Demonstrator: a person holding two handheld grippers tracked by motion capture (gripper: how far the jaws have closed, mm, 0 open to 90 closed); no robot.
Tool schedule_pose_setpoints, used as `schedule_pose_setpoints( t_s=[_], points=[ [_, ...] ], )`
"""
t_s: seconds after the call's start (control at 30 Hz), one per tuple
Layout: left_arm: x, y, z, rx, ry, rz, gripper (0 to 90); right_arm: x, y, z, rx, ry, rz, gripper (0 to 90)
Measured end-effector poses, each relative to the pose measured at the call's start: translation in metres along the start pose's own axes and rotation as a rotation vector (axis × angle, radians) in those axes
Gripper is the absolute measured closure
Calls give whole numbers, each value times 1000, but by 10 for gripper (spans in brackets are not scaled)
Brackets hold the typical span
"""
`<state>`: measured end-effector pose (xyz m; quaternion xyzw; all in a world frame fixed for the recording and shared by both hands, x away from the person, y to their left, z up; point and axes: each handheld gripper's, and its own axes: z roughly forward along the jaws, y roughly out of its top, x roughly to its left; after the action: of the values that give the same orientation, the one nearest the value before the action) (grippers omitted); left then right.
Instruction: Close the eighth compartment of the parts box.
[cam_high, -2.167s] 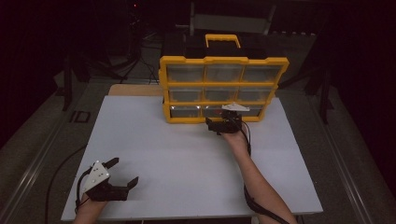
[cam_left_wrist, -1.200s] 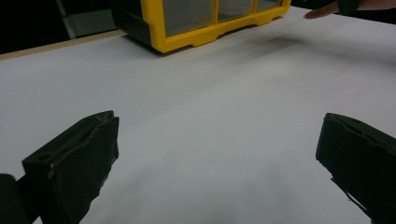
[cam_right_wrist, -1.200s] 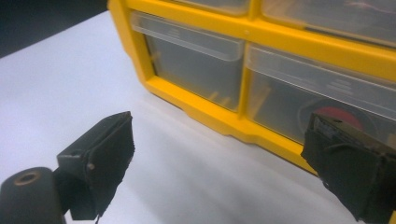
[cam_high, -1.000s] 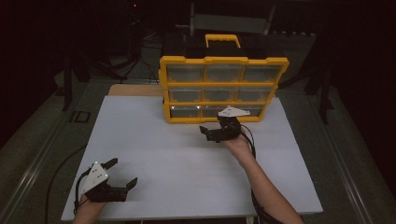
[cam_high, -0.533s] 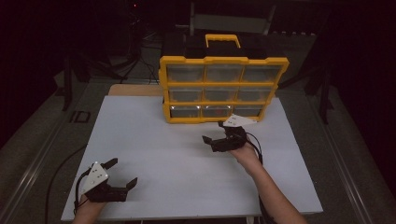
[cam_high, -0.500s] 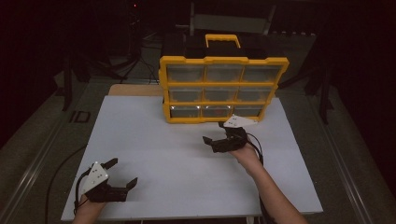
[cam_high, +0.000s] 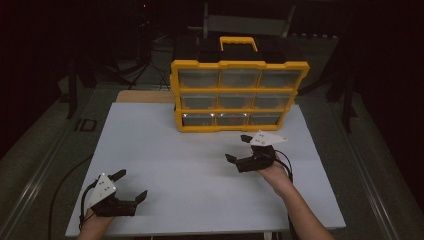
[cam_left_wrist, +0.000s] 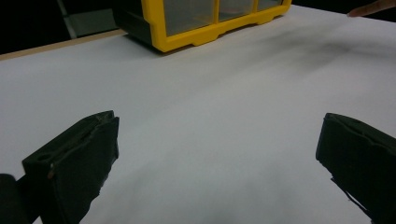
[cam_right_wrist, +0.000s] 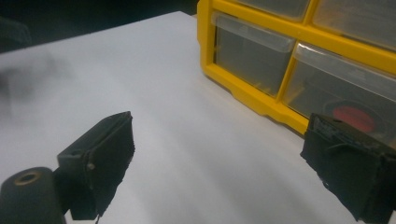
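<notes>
yellow plastic frames the nine-drawer organiser with clear fronts and a yellow carry handle, which stands upright at the far edge of the white table top, all its drawers looking closed. the right gripper hovers low over the table in front of the bottom row, a little apart from it, its jaws spread wide with nothing between them. in the right gripper view the clear bottom drawer holding something red and round sits just beyond the far jaw. the left gripper rests near the front left corner, also spread and empty, well apart from the organiser. the likely trouble: the drawer fronts are smooth and shallow, so a jaw could slip off the lip, or pinch the yellow frame instead of the drawer. with the left gripper so far off, nothing braces the box, and a pull could drag it forward or tip it. dim light makes the lip hard to judge.
</notes>
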<state>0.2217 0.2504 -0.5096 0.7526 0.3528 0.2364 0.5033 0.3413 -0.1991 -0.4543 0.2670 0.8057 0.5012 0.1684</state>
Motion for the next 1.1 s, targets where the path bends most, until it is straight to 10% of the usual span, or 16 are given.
schedule_pose_setpoints(
  t_s=[1.1],
  points=[
    [-1,0,0,4,4,5,0,-14,-70,-58,35,-34,10,100]
  ],
)
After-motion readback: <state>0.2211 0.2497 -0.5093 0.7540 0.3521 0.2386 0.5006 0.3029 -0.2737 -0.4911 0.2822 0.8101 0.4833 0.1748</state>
